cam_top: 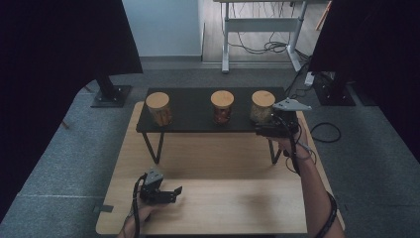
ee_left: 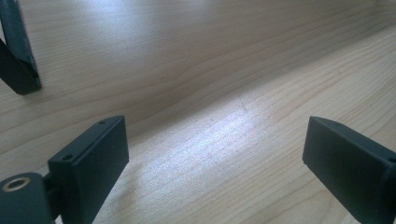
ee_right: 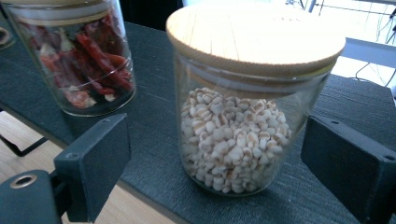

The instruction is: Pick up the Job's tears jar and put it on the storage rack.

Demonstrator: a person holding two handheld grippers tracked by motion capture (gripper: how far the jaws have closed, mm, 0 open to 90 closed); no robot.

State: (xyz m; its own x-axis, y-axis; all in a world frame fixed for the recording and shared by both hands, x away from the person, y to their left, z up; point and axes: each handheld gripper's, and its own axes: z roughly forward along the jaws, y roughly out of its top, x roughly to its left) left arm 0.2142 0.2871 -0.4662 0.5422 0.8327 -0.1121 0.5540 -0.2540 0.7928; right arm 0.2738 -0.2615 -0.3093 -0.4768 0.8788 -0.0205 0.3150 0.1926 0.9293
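right tongs wide, flanking the grain jar, not touching; left tongs wide.

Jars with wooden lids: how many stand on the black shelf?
3. One jar stands at the shelf's left end, one with red contents in the middle, and one with pale grains at the right end, just ahead of the open right tongs. None seems hidden.

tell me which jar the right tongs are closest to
The grain jar, rightmost on the shelf; it sits between the open right tongs.
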